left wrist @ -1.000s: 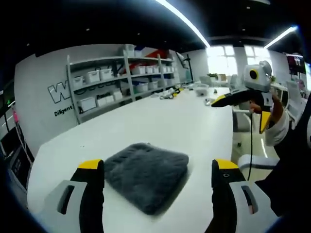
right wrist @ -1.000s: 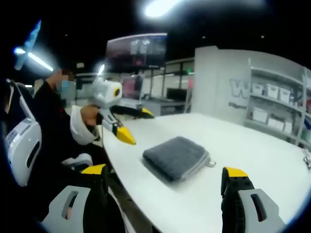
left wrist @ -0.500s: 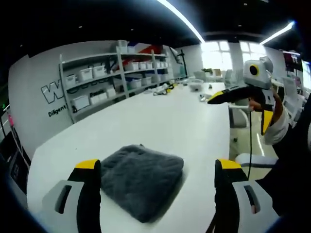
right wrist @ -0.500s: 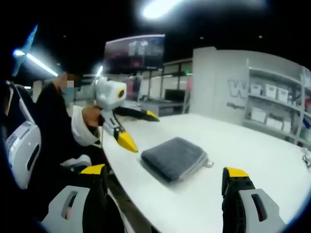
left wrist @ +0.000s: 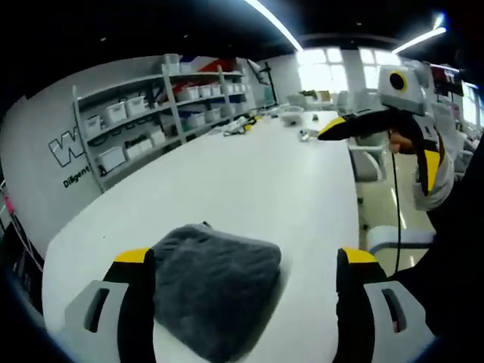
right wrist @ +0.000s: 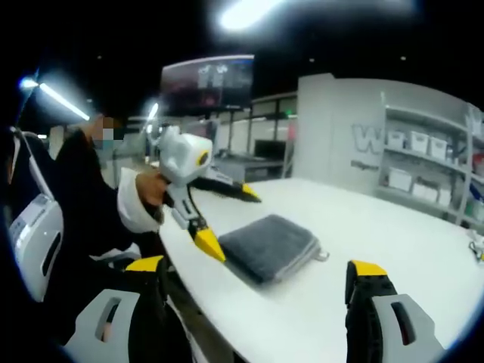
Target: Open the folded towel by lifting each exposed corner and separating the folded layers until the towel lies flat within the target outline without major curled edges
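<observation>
Left gripper view, fuzzy grey folded towel [left wrist: 215, 291] btwn wide-apart fingers [left wrist: 134, 299], right gripper [right wrist: 253, 314] fingers wide, smooth white table [left wrist: 249, 181]

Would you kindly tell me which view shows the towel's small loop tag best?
The right gripper view: the tag sticks out from the folded towel corner. In the left gripper view the towel lies large between the tongs, its tag hard to make out.

A large outlined letter "W" stood on the pale grey wall panel [left wrist: 45, 181] beside the shelving, with smaller dark lettering beneath it beginning "Dil", the rest too blurred to read
</observation>
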{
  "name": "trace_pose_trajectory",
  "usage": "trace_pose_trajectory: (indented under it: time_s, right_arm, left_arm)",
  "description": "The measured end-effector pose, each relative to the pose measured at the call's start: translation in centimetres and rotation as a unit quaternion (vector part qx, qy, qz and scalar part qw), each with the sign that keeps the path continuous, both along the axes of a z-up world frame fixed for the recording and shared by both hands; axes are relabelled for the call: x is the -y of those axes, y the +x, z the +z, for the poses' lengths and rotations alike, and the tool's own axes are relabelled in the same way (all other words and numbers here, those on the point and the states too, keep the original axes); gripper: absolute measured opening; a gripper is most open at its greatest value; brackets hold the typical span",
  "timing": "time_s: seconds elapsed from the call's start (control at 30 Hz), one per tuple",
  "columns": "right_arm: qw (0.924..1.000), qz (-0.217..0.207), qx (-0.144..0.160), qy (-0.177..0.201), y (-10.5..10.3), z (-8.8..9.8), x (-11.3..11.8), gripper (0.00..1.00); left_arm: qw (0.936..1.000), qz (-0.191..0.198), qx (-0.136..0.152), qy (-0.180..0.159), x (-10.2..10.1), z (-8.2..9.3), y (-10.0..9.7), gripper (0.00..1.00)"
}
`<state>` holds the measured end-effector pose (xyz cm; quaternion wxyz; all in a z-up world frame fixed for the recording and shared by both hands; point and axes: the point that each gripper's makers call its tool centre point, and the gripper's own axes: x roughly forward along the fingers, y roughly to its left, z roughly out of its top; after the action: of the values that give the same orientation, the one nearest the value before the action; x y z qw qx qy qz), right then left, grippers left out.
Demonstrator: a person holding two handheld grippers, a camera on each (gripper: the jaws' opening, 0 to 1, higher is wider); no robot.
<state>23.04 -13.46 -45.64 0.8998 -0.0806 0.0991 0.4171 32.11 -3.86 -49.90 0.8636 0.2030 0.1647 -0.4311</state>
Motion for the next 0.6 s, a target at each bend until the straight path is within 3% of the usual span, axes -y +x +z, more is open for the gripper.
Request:
trace_pose_trajectory:
  time_s: [0.3,0.4,0.6]
  right_arm:
    - [1.0000,-0.005,-0.001,-0.001,0.2,-0.1,0.2,0.99]
    - [1.0000,-0.002,0.002,0.000,0.0,0.1,0.1,0.99]
    - [1.0000,-0.003,0.002,-0.001,0.1,0.0,0.1,0.99]
  left_arm:
    - [0.9999,-0.004,0.005,0.016,0.7,-0.7,0.4,0.96]
    - [0.9997,-0.012,0.010,0.021,1.1,-0.9,0.2,0.88]
    - [0.9996,-0.005,0.010,0.026,1.3,-1.7,0.6,0.88]
